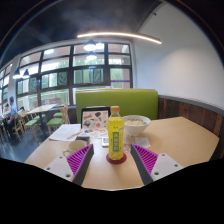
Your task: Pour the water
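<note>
A bottle with an orange cap, yellow-green label and yellowish drink stands upright on a round red coaster on the wooden table. My gripper is open, its purple pads spread wide. The bottle stands just ahead of the fingertips, centred on the gap between them, with clear space at both sides. A white bowl sits just beyond the bottle to its right.
Papers or booklets lie on the table beyond the left finger. A green bench back runs behind the table. Chairs and other tables stand at the left under large windows.
</note>
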### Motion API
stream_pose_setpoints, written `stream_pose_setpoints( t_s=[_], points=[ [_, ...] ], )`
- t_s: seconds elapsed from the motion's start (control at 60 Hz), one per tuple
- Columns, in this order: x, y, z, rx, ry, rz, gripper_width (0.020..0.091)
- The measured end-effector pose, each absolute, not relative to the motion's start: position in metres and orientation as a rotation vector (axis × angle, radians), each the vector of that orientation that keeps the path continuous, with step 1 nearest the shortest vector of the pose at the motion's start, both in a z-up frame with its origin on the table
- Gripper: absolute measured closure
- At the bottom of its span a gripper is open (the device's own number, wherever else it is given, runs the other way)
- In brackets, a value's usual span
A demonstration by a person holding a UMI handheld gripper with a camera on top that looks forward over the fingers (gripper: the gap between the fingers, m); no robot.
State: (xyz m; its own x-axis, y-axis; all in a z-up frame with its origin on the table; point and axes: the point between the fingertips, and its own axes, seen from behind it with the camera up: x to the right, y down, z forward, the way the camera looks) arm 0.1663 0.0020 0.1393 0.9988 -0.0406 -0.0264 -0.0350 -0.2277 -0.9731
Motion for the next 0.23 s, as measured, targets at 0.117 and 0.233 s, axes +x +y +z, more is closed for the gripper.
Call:
stream_pose_setpoints(
  t_s=[0.117, 0.233],
  points=[
    [0.152, -0.059, 0.154, -1.798, 0.081, 0.022, 0.0280],
    [0.133, -0.107, 0.156, -1.800, 0.045, 0.043, 0.0280]
  ],
)
